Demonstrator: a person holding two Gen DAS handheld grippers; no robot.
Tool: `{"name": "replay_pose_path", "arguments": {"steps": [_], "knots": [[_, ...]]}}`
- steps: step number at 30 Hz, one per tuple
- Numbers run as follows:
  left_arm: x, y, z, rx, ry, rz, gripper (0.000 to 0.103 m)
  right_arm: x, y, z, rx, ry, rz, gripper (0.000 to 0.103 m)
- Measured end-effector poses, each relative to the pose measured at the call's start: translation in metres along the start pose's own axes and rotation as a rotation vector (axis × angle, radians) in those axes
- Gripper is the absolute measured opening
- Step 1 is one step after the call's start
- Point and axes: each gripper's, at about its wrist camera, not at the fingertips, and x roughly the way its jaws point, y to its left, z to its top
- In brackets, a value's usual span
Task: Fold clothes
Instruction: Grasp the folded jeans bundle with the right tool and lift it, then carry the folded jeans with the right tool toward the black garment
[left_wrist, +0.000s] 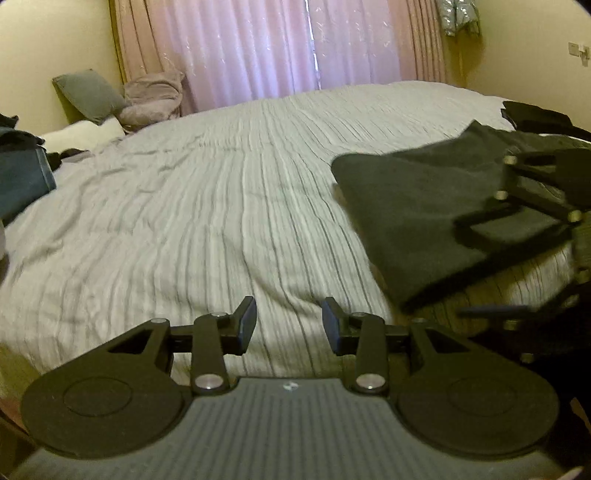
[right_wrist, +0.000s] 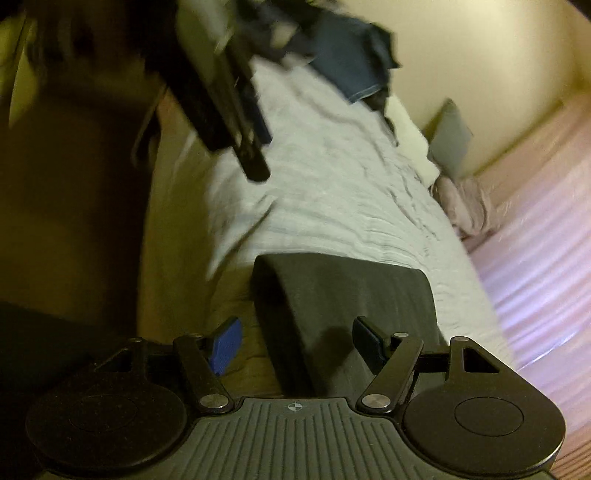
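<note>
A folded dark garment (left_wrist: 417, 218) lies flat on the striped bedspread (left_wrist: 221, 206) near the bed's right front corner. My left gripper (left_wrist: 290, 326) hangs open over bare bedspread, left of the garment, with nothing between its fingers. My right gripper (right_wrist: 297, 343) is open and rolled sideways, its fingers standing wide on either side of the folded dark garment (right_wrist: 332, 299) without pressing on it. From the left wrist view the right gripper (left_wrist: 465, 273) is a blur over the garment's right end. The left gripper (right_wrist: 258, 162) shows blurred at the top of the right wrist view.
A heap of jeans and dark clothes (left_wrist: 22, 173) sits at the bed's left side. A grey pillow (left_wrist: 88, 92) and a pink blanket (left_wrist: 155, 96) lie by the curtains (left_wrist: 258, 48). More dark clothing (left_wrist: 535, 114) lies behind the folded garment. The bed's edge (right_wrist: 177, 258) drops away beside it.
</note>
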Motion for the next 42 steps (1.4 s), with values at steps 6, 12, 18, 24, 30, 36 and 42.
{"name": "replay_pose_path", "arguments": {"steps": [6,12,18,24,30,36,42], "knots": [[0.005,-0.015,-0.003,0.057,-0.024,-0.052,0.039,0.022,0.01,-0.008,-0.071,0.025,-0.074,0.049],[0.017,-0.031,0.009,0.113,-0.04,-0.102,0.042,-0.006,-0.037,-0.02,0.298,-0.076,-0.033,0.029],[0.032,-0.038,0.029,0.094,-0.068,-0.138,0.038,-0.02,-0.05,-0.027,0.351,-0.106,-0.072,0.03],[0.025,-0.036,0.048,0.093,-0.124,-0.166,0.038,-0.012,-0.03,-0.025,0.177,-0.071,-0.157,0.065],[0.011,-0.044,0.062,0.133,-0.202,-0.179,0.038,0.004,-0.041,-0.022,0.225,-0.059,-0.242,0.016],[-0.005,-0.068,0.08,0.191,-0.303,-0.223,0.041,-0.051,-0.109,-0.06,0.591,-0.184,-0.346,0.013],[0.006,-0.107,0.095,0.246,-0.315,-0.306,0.042,-0.174,-0.152,-0.168,1.199,-0.396,-0.646,0.013]]}}
